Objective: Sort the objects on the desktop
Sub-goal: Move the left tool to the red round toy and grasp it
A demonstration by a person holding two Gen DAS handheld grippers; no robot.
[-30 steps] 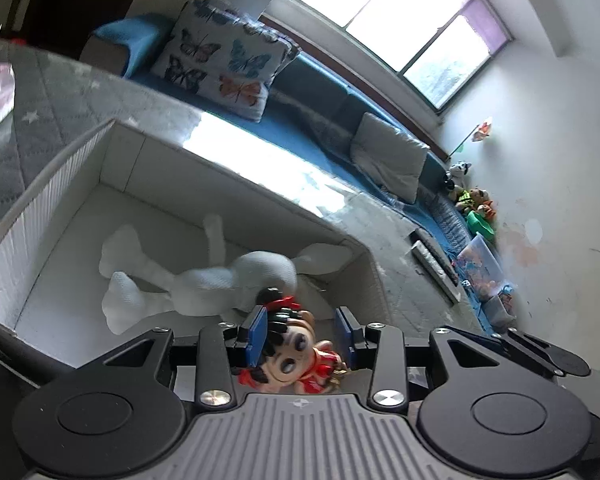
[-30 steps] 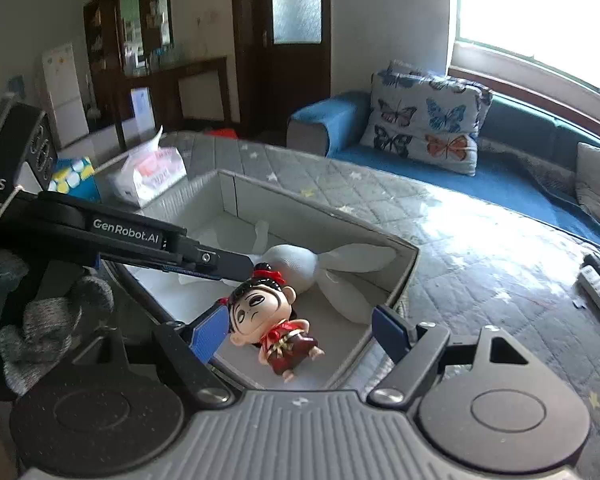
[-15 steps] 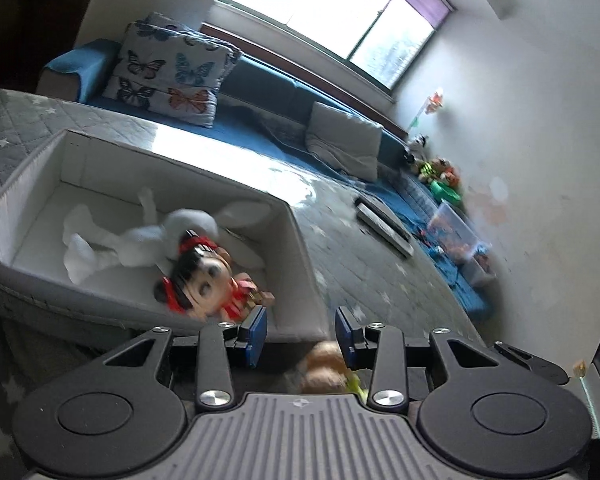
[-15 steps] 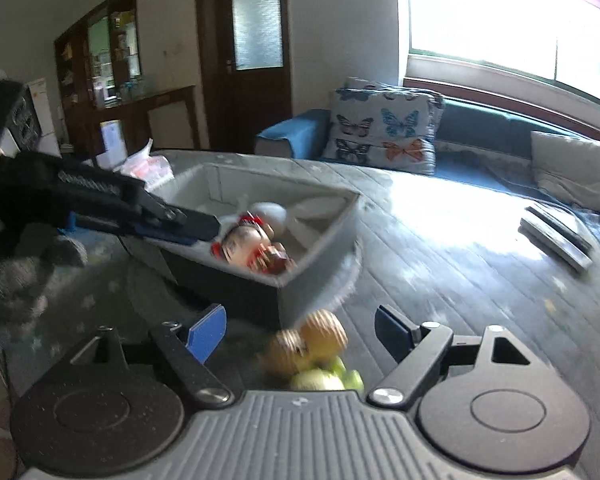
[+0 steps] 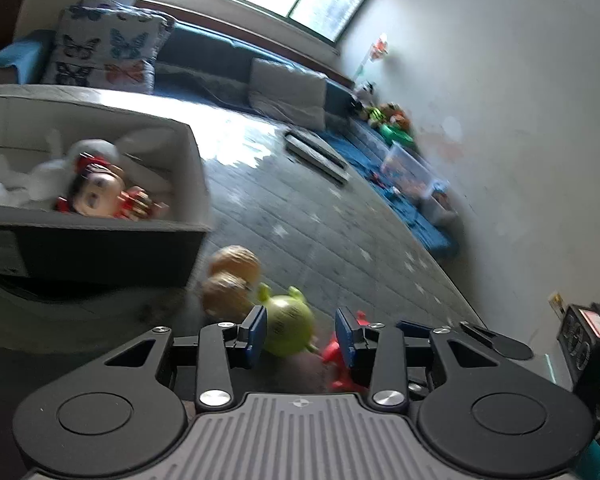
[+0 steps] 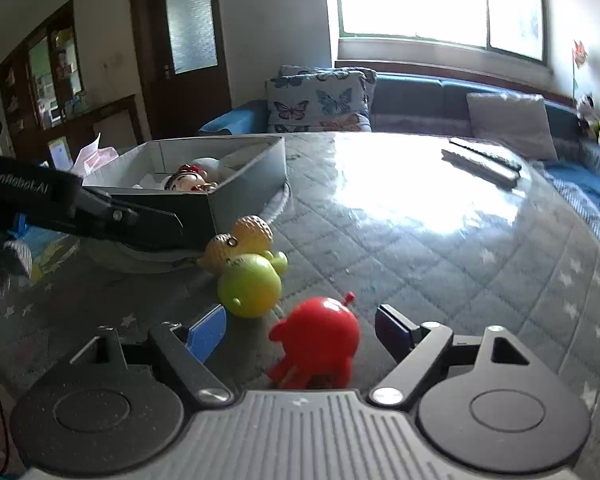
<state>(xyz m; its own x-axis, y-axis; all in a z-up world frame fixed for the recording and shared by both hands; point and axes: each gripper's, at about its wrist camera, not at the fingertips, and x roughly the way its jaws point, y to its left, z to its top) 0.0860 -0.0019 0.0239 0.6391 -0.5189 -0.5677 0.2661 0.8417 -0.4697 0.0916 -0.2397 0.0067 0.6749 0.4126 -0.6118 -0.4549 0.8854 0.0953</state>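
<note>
A doll with black hair and a red dress [image 5: 100,196] lies in the grey box [image 5: 100,240] beside a white plush toy [image 5: 16,184]; the doll also shows in the right wrist view [image 6: 188,180]. On the quilted table a green toy [image 5: 288,328], a tan double-ball toy [image 5: 230,280] and a red toy [image 6: 318,340] lie by the box. My left gripper [image 5: 300,334] is open, with the green toy between its fingers. My right gripper [image 6: 300,328] is open, with the red toy between its fingers.
Two remote controls [image 6: 480,162] lie far right on the table. A sofa with butterfly pillows [image 6: 320,100] runs behind the table. The left gripper's arm [image 6: 80,208] crosses in front of the box in the right wrist view.
The left gripper let go of the doll into the box, then drew back and down to the green toy. The right gripper also pulled back and now frames the red toy.
</note>
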